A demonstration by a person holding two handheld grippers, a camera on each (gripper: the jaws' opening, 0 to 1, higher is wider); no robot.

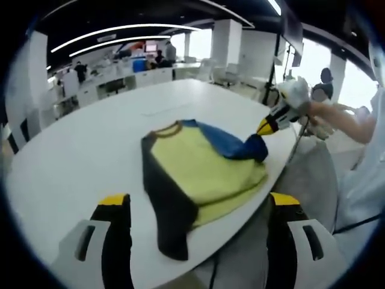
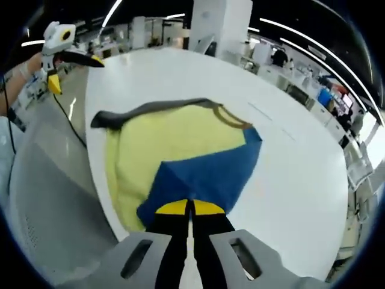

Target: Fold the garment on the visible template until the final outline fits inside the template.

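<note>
the garment (image 2: 174, 150) — yellow body, dark sleeve, blue sleeve (image 2: 204, 174) — lies flat at the near edge of the white counter (image 2: 301, 180), its collar toward the counter's middle and its long axis running from hem to collar. the right hand-held gripper (image 2: 190, 208) is pressed together on the blue sleeve's end, seemingly to fold it across the body. the left hand-held gripper (image 1: 198, 208) is held back — spread, holding nothing.
</note>
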